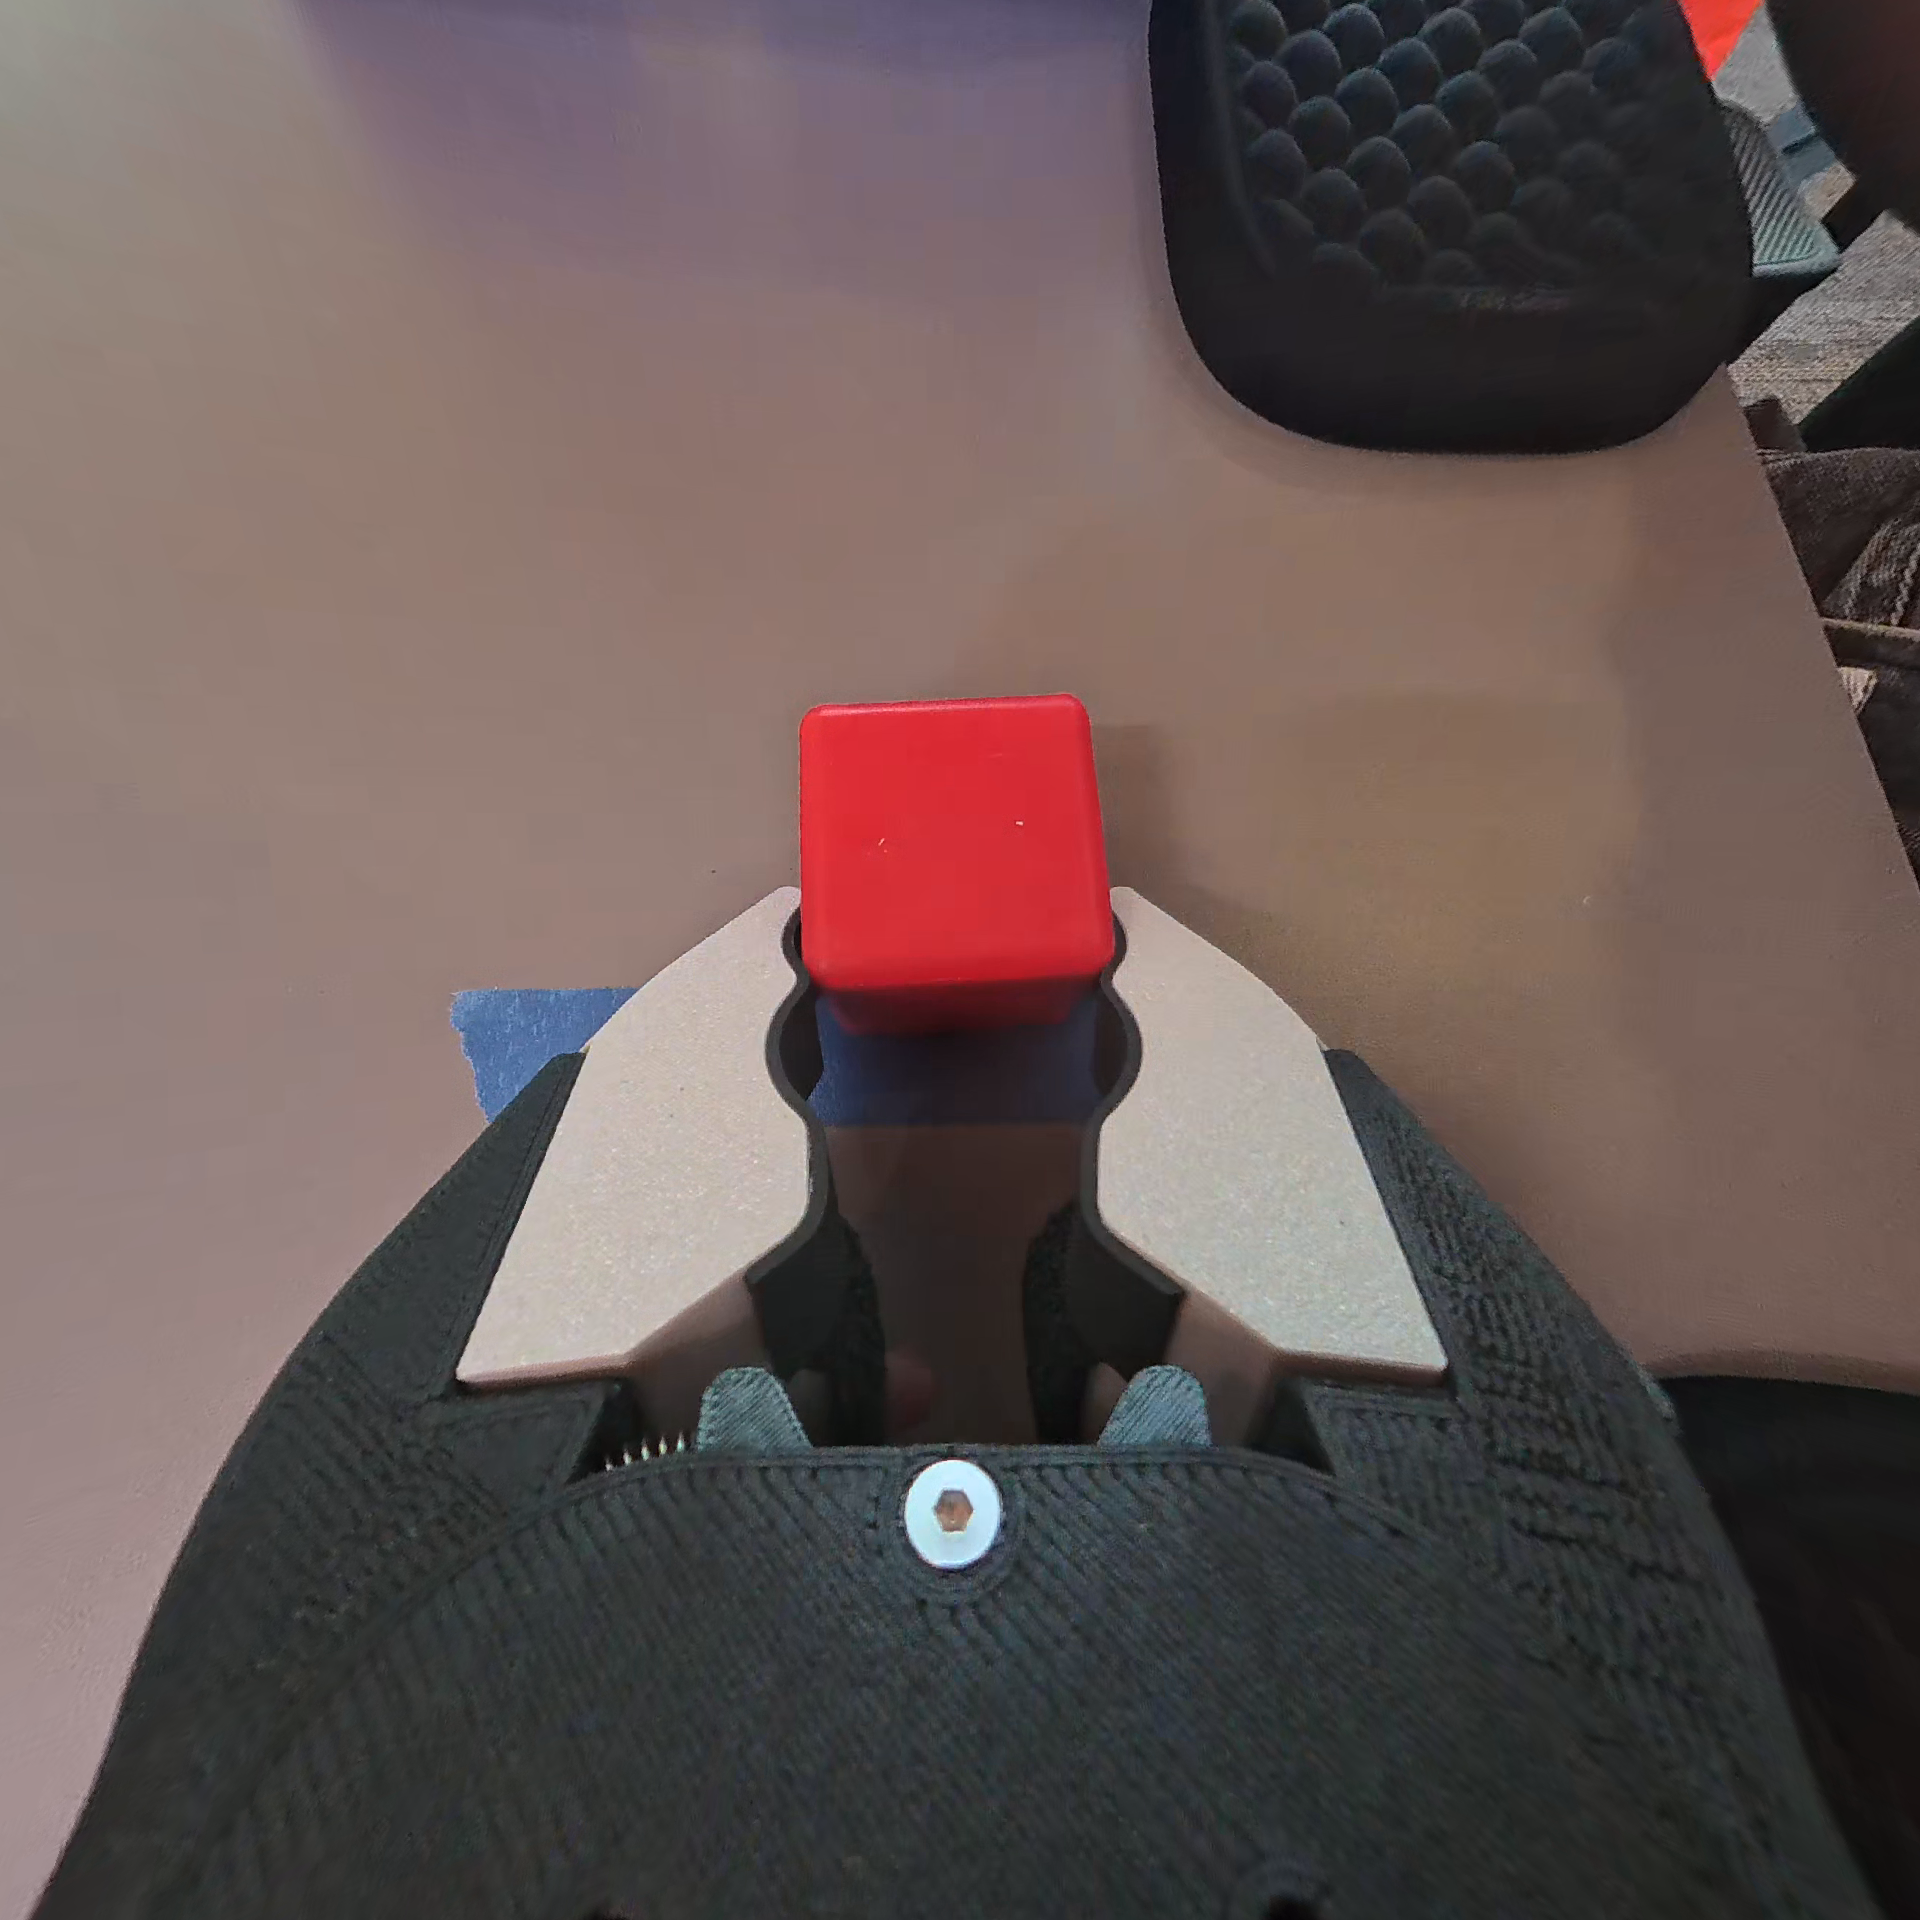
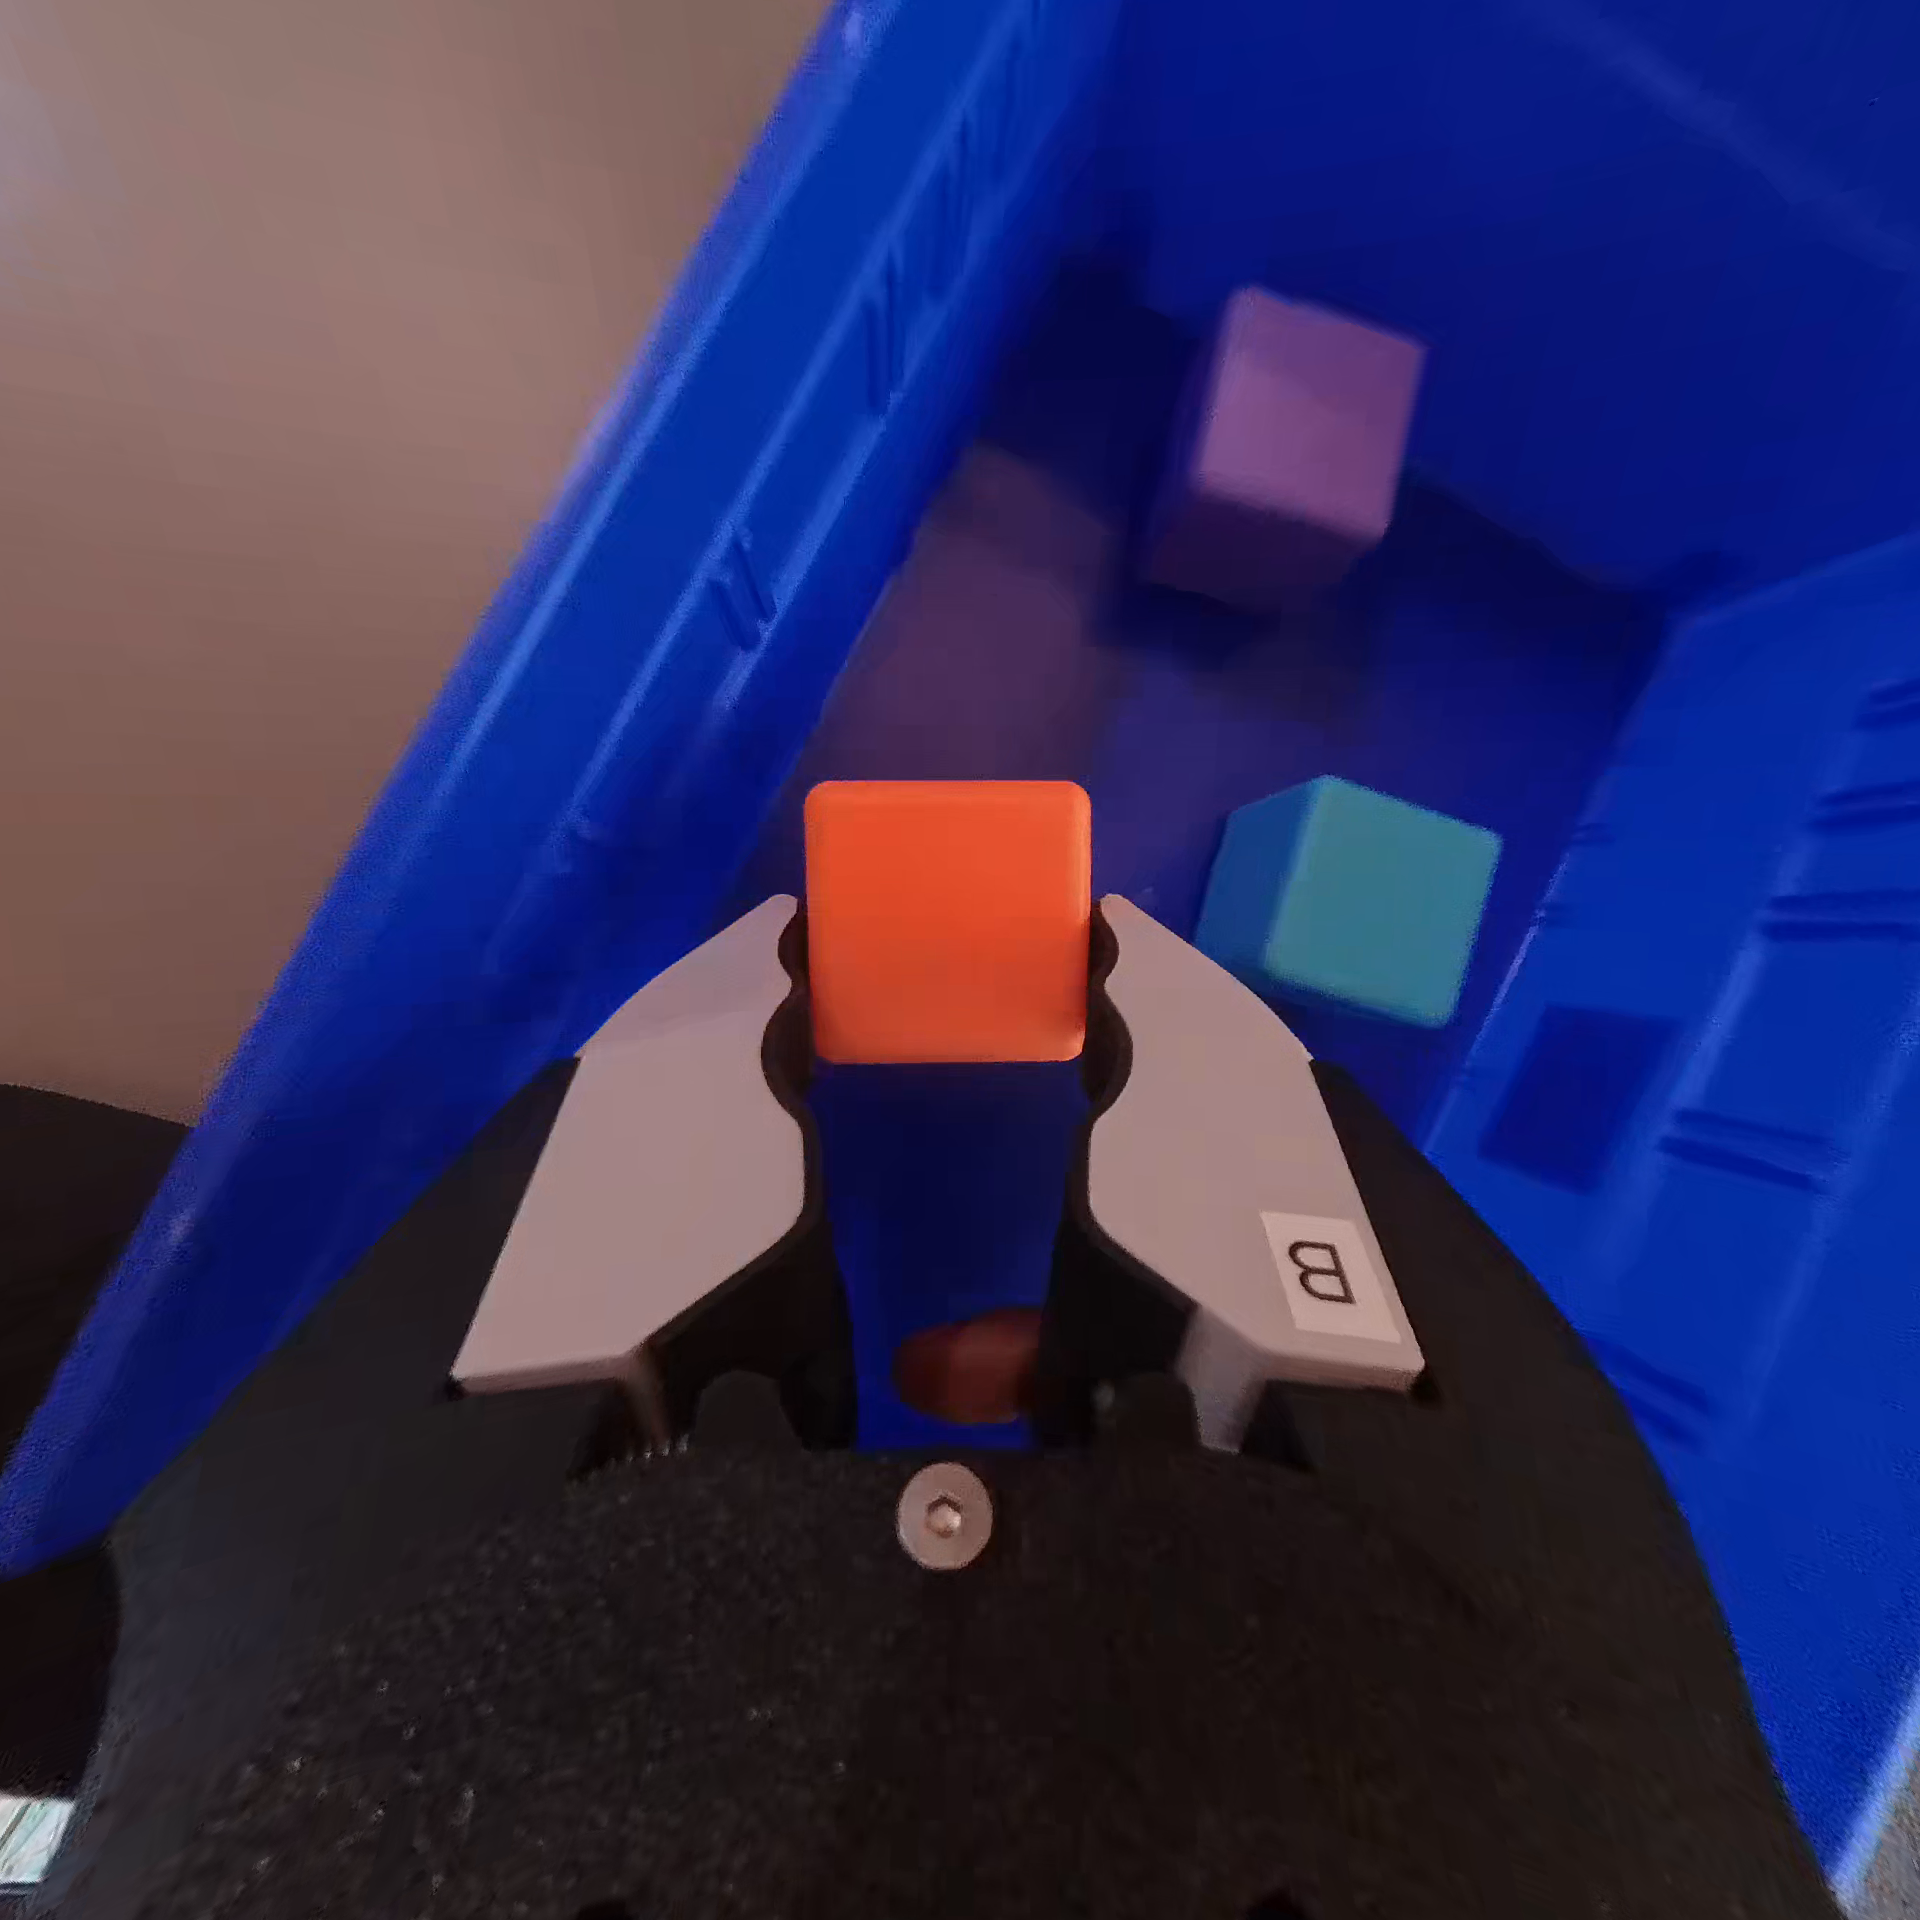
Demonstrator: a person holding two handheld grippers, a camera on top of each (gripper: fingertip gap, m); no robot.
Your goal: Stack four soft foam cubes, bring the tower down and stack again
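Over the blue bin [image 2: 665,582], my right gripper [image 2: 945,914] was clamped on the orange cube [image 2: 945,920]; teal cube [image 2: 1351,899] and purple cube [image 2: 1288,447] lay inside that bin. My left gripper [image 1: 954,914] pinched the red cube [image 1: 951,842] above blue tape [image 1: 520,1029] on the table [image 1: 520,520].

My right gripper [image 2: 945,925] has its grey fingers [image 2: 665,1122] pinched on a small orange foam cube [image 2: 945,920], held over the blue plastic bin [image 2: 665,582]. Inside the bin, a teal foam cube [image 2: 1361,904] sits at 3 o'clock and a blurred purple foam cube [image 2: 1299,447] at 1 o'clock. Beige bench [image 2: 312,416] shows at 10 o'clock.
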